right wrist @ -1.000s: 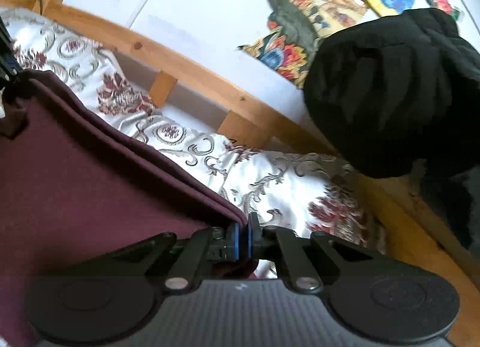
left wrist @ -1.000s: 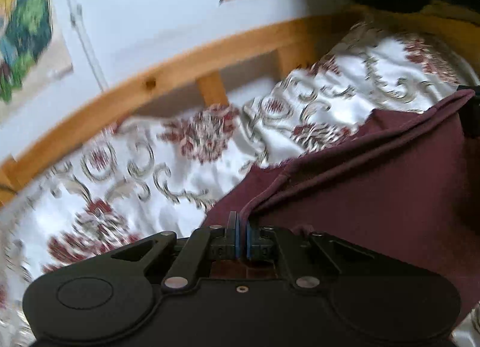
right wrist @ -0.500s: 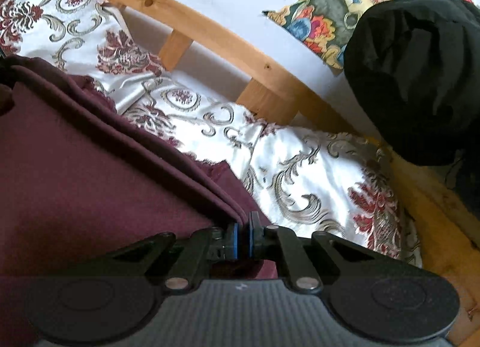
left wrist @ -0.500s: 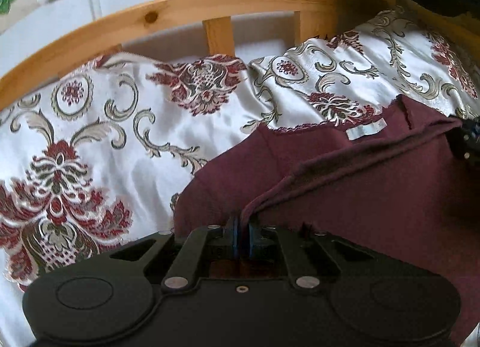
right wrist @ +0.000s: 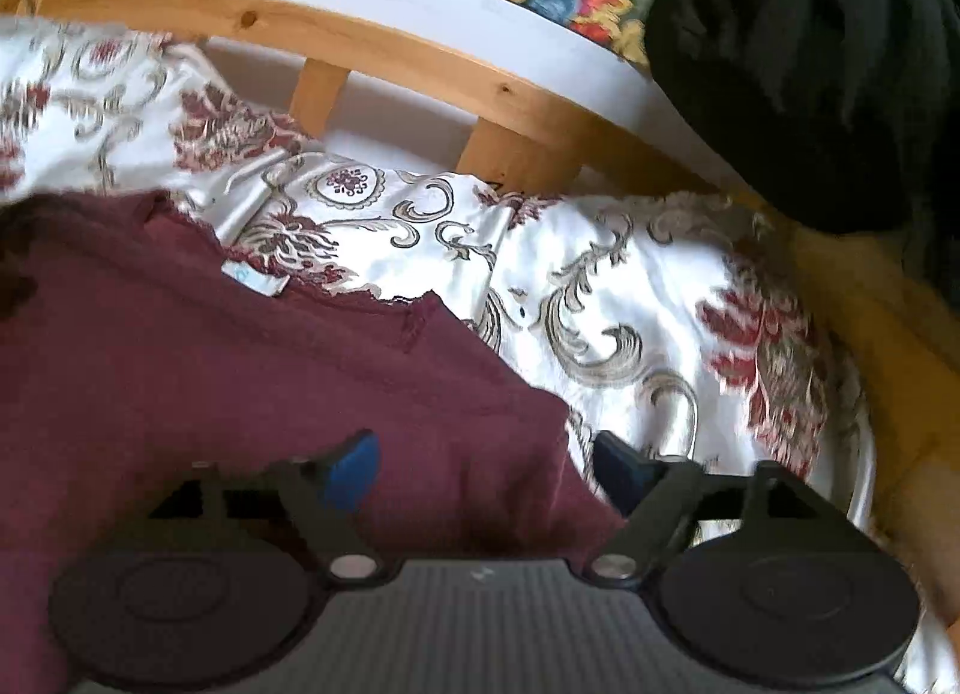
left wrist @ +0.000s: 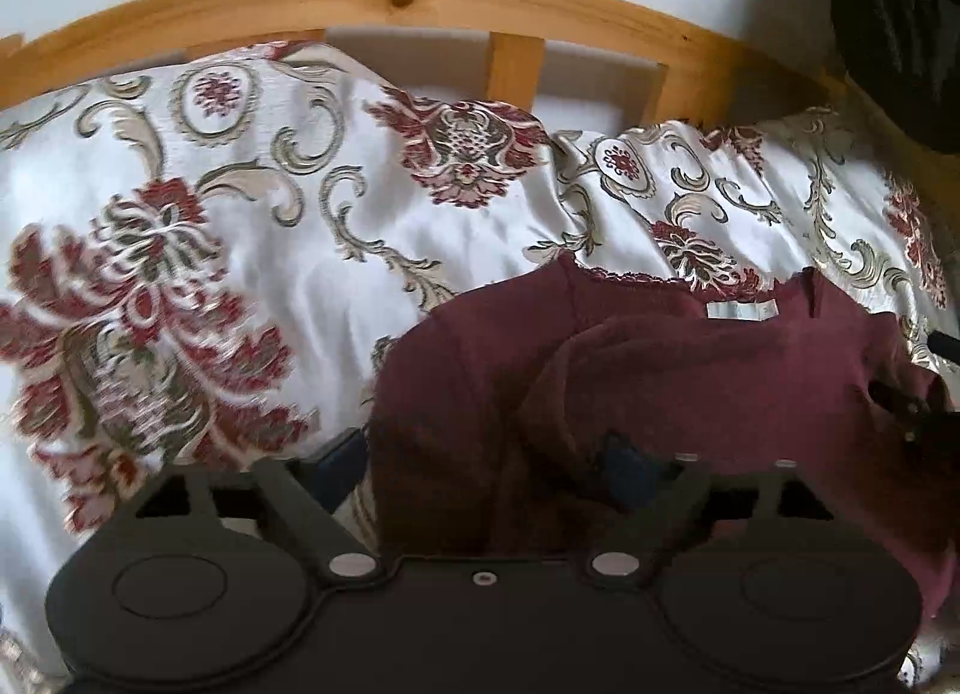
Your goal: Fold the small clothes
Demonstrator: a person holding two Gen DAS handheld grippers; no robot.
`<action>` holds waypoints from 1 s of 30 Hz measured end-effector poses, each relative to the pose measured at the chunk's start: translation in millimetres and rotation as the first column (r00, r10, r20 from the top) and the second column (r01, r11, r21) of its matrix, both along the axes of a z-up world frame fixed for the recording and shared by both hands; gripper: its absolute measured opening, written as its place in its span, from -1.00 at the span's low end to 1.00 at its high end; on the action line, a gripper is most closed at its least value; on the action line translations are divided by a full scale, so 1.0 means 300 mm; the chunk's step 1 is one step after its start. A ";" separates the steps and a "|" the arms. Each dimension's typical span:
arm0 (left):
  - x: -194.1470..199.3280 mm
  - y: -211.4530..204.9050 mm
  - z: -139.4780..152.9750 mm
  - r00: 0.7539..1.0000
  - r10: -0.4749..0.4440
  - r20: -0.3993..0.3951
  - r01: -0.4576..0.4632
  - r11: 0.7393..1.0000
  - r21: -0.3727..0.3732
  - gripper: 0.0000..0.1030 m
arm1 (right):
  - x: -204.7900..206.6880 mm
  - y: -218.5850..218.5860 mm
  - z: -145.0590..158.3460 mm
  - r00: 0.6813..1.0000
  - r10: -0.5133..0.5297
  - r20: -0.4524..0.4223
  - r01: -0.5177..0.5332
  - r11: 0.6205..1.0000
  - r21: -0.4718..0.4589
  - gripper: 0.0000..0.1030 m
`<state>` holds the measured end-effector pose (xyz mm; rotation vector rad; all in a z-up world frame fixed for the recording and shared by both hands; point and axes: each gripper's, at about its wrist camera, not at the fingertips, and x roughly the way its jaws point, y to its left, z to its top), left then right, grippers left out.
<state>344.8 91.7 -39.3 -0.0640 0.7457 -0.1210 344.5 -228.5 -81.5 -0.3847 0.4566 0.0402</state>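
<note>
The maroon top (left wrist: 690,388) lies on the floral satin bedspread (left wrist: 288,250), at about five o'clock in the left wrist view and eight o'clock in the right wrist view. Its lower part is folded up over the body, so the doubled edge sits just short of the lace-trimmed neckline, where a pale neck label (left wrist: 741,310) shows at about three o'clock.

The left gripper (left wrist: 489,463) has just been opening, and its jaws now stand wide apart; the folded cloth lies slack between them, pressed by neither pad. The right gripper (right wrist: 483,469) has likewise just been opening. Its blue pads (right wrist: 354,469) are spread, with the right-hand corner of the top loose between them and nothing held.

My judgement is that one fold, bottom hem toward the collar, is laid down and released. What is left looks like tidying and narrowing: the upper layer bunches near the left gripper, so it wants smoothing, and the sides or sleeves probably need turning in before the piece is compact. Whether sleeves are tucked under I cannot tell.

Behind the bed, at twelve o'clock, runs the wooden bed rail (left wrist: 420,3), and a black garment (right wrist: 798,63) hangs at about one o'clock in the right wrist view.
</note>
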 end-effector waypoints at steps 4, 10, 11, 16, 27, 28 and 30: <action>-0.067 -0.006 0.004 1.000 -0.023 0.009 0.022 0.999 0.045 0.82 | -0.028 -0.054 0.010 0.997 0.001 -0.079 0.009 0.993 0.120 0.71; -0.066 -0.057 -0.034 0.997 -0.073 -0.008 0.073 0.990 0.121 0.82 | -0.032 -0.099 -0.017 0.987 -0.013 -0.157 0.043 0.980 0.192 0.71; -0.060 -0.069 -0.043 0.997 -0.078 -0.003 0.078 0.987 0.141 0.82 | -0.030 -0.099 -0.021 0.988 -0.017 -0.153 0.046 0.981 0.187 0.71; -0.023 -0.074 -0.076 0.999 -0.006 0.037 -0.003 0.974 0.226 0.69 | -0.012 -0.104 -0.034 0.992 -0.023 -0.126 0.047 0.980 0.191 0.41; 0.000 0.089 -0.065 0.977 0.203 0.061 -0.208 0.974 0.091 0.35 | -0.002 -0.189 -0.018 0.984 -0.123 -0.127 0.160 0.922 0.352 -0.89; -0.004 0.099 -0.064 0.975 0.215 0.050 -0.218 0.973 0.070 0.35 | -0.012 -0.192 -0.014 0.984 -0.125 -0.125 0.161 0.923 0.350 -0.89; -0.023 0.112 -0.056 0.972 0.232 0.038 -0.233 0.971 0.044 0.39 | -0.026 -0.200 -0.019 0.985 -0.114 -0.132 0.155 0.922 0.355 -0.84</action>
